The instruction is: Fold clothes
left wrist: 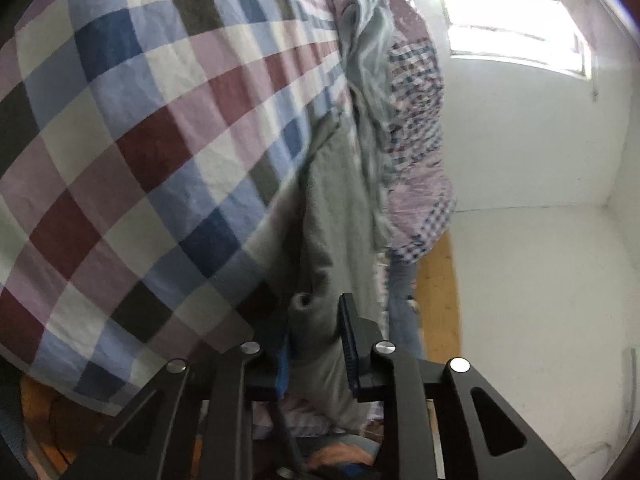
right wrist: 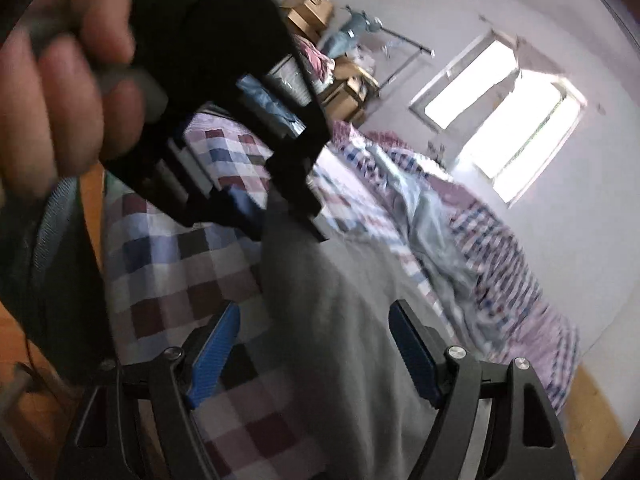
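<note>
The left gripper (left wrist: 316, 344) is clamped on a bunched fold of the grey garment (left wrist: 328, 216), the cloth pinched between its two fingers with a small roll of fabric poking up just beside the left finger. From that pinch the grey cloth runs away from the camera as a long band, lying over the checked bedspread (left wrist: 152, 128) and reaching toward the crumpled pale blue fabric (left wrist: 368, 64) further along the bed. Past the bed's edge a strip of wooden floor (left wrist: 440, 288) shows, then the white wall and a bright window (left wrist: 516, 32).

In the right wrist view, the right gripper (right wrist: 316, 344) stands wide open, its blue pads (right wrist: 216, 344) well apart, with the grey garment (right wrist: 340, 320) spread on the bed between and below the fingers; neither pad appears to touch it, though motion blur makes this hard to judge. Further on, the left gripper (right wrist: 280, 216) shows again, gripped by a hand (right wrist: 60, 92), holding the far end of the same grey cloth just above the checked bedspread (right wrist: 180, 264). Beyond lie a heap of crumpled bedding (right wrist: 440, 216), stacked cardboard boxes (right wrist: 312, 12) against the far wall, and the window (right wrist: 504, 120).
</note>
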`<state>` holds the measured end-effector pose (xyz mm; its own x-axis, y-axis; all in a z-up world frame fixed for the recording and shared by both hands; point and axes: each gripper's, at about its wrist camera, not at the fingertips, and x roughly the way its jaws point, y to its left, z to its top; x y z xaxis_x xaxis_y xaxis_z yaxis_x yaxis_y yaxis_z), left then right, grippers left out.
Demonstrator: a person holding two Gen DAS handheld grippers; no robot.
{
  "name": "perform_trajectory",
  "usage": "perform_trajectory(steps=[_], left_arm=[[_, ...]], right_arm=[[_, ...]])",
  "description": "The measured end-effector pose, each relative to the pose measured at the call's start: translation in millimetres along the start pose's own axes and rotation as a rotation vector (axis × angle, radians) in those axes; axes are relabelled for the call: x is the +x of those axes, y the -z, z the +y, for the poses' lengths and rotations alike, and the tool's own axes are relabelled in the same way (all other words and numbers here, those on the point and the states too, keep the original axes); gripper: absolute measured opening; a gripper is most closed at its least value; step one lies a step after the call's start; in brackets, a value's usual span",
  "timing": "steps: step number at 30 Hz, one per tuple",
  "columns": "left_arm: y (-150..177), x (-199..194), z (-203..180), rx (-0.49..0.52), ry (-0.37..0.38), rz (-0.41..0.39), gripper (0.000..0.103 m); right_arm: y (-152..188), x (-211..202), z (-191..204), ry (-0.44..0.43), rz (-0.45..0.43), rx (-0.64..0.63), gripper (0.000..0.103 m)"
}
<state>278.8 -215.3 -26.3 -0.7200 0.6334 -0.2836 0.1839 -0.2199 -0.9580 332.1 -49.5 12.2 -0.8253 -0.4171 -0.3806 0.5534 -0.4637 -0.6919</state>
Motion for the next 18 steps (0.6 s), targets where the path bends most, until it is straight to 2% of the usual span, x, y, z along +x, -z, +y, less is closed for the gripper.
perform_trajectory(steps=[4, 9, 10, 11, 12, 13, 17, 18], left_arm=[[0.1, -2.3, -1.3, -0.007, 0.027, 0.003, 0.014], [1.6, -5.1, -3.5, -0.006, 0.053, 0.011, 0.014], [2.0, -5.7, -3.9, -0.006, 0.059, 0.012, 0.014], [2.3, -6.2, -4.4, -0.006, 0.064, 0.014, 0.014], [2.1, -6.7, -4.3, -0.008, 0.066, 0.014, 0.014], [1.8, -7.1, -4.1, -0.01, 0.066, 0.013, 0.014], [0.9, -7.3, -5.8, -0.007, 0.066, 0.007, 0.014], [0.7, -7.0, -6.5, -0.004, 0.065, 0.005, 0.017]], right_arm=[[-1.3, 12.7, 6.0, 0.073, -0.016, -0.06, 0.08], [-5.2, 30.2, 4.0, 0.1, -0.009, -0.075, 0.079], [-6.6, 32.8, 1.7, 0.1, -0.007, -0.069, 0.073], [-7.9, 35.5, -0.6, 0.099, -0.006, -0.062, 0.063], [-9.3, 38.2, -2.6, 0.099, 0.0, -0.056, 0.035], [-10.4, 40.4, -4.2, 0.092, 0.011, -0.05, 0.024], [-14.8, 44.5, -11.4, 0.058, 0.028, -0.019, 0.018], [-15.8, 44.7, -13.0, 0.055, 0.03, -0.013, 0.016]])
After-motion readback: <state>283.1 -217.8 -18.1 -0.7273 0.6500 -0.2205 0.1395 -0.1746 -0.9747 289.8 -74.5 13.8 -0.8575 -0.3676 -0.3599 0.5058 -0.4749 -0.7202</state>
